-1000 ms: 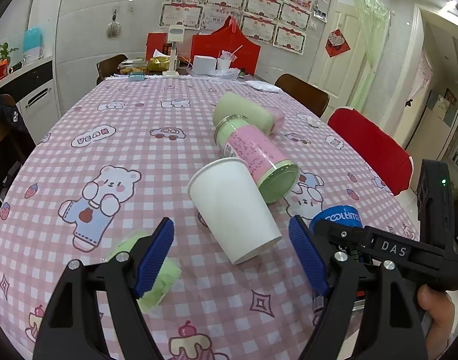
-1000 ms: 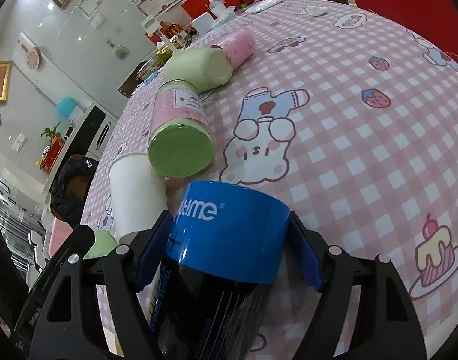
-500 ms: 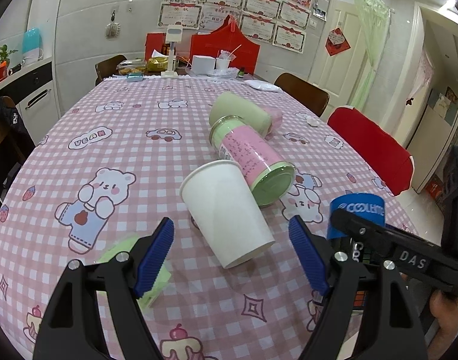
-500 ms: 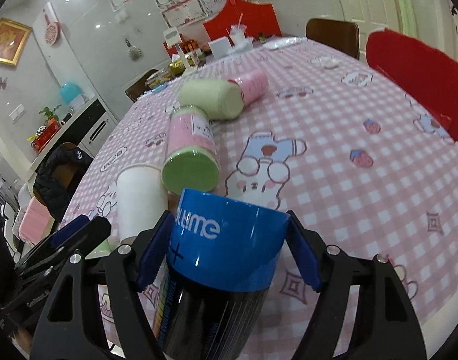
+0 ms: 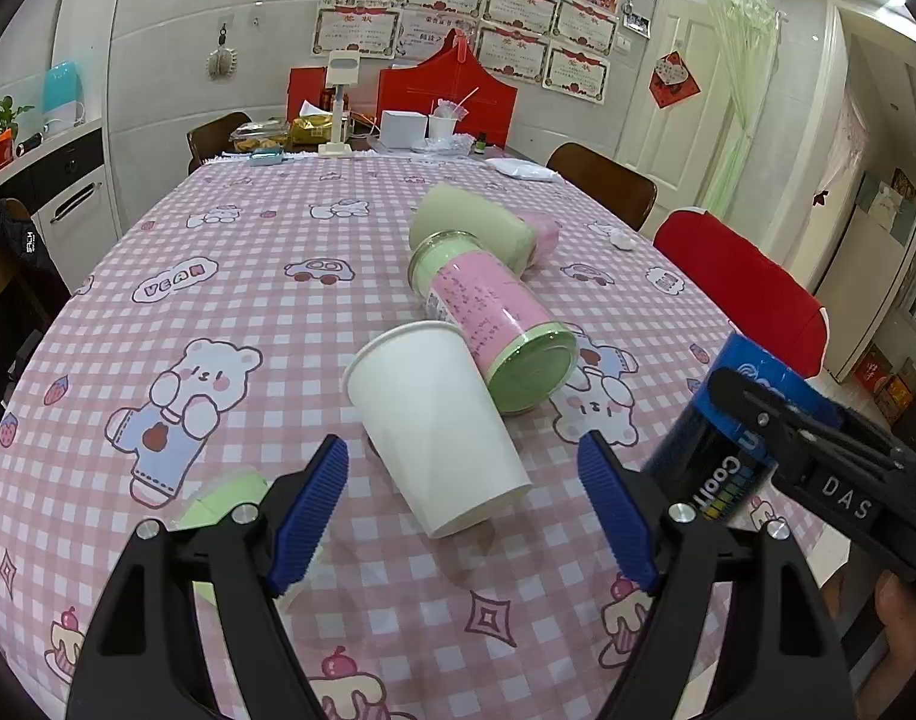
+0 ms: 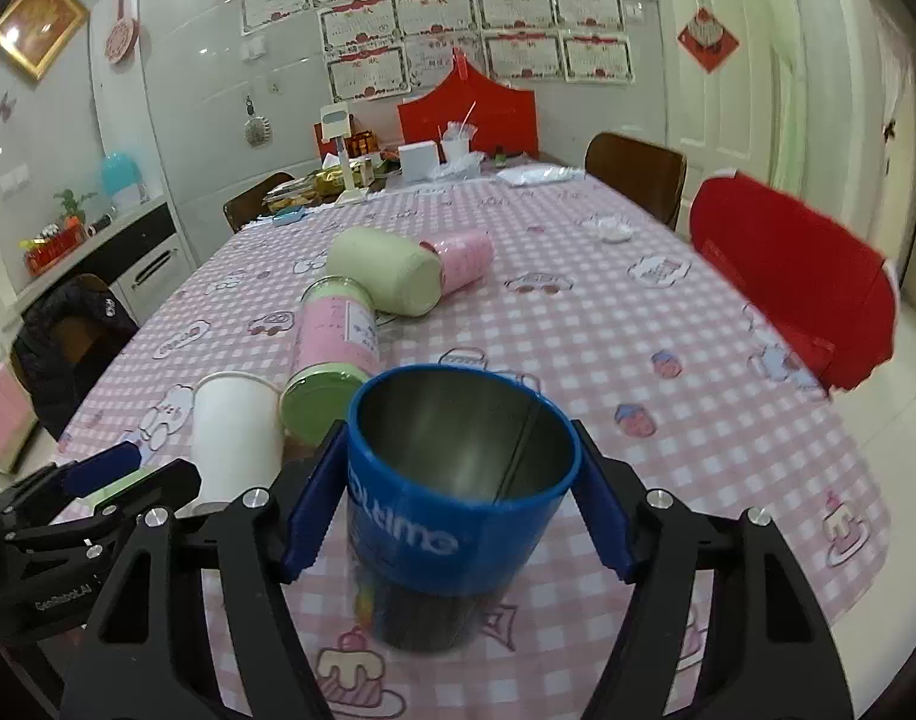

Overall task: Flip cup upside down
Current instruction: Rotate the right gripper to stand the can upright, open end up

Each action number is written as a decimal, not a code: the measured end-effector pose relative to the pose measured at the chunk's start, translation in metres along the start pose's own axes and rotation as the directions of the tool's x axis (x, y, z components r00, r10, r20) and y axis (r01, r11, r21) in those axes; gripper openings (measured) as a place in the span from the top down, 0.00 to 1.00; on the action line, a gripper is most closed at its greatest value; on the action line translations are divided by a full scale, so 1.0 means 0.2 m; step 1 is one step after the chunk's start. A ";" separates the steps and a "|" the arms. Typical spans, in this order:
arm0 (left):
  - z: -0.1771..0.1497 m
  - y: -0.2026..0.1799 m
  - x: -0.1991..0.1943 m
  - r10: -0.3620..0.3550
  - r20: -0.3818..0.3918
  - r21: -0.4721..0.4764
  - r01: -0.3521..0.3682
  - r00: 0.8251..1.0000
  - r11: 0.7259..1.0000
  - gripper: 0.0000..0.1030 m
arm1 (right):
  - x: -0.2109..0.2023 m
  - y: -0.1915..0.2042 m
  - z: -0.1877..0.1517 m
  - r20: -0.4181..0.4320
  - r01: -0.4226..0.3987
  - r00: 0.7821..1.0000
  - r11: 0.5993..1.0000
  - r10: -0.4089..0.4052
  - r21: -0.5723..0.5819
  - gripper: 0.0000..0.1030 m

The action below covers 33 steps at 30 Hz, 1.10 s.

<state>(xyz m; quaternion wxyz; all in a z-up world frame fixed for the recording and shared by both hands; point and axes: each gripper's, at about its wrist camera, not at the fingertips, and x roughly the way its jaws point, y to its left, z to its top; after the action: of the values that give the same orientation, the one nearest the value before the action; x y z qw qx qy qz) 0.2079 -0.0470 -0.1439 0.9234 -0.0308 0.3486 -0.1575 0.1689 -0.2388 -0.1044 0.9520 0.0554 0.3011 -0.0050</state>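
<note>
The table (image 5: 266,252) is covered in pink-and-white check printed with bears and cakes. A blue-rimmed, steel-lined cup (image 6: 458,480) is seen between blue fingers (image 6: 314,510); a white paper cup (image 5: 434,426) and pink, green-lidded jar (image 5: 493,324) lie left.

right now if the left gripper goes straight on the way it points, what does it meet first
Most likely the white paper cup lying on its side, straight ahead between the open fingers of the left gripper; the depth is unclear.

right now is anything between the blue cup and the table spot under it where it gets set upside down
Nothing visible. The right gripper holds the blue cup over bare tablecloth. The white cup and the pink jar lie off to its left.
</note>
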 end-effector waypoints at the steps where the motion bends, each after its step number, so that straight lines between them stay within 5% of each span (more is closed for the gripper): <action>1: 0.00 0.00 0.00 -0.001 -0.001 0.000 0.001 1.000 1.000 0.24 | 0.00 0.00 0.00 0.006 0.011 1.000 1.000 -0.011 -0.011 0.35; 15: -0.01 0.00 0.01 0.011 -0.009 -0.002 -0.011 1.000 1.000 0.24 | 0.02 0.06 -0.03 0.055 0.079 0.996 0.992 -0.074 -0.102 0.36; 33: -0.04 -0.01 -0.05 0.037 -0.010 -0.002 -0.037 0.999 0.999 0.24 | -0.01 0.14 -0.08 0.077 0.033 0.997 0.993 -0.024 -0.114 0.35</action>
<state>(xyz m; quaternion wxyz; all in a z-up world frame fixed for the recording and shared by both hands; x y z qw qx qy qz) 0.1947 -0.0461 -0.1426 0.9244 -0.0246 0.3540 -0.1403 0.1597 -0.2094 -0.1130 0.9641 -0.0040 0.2653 -0.0034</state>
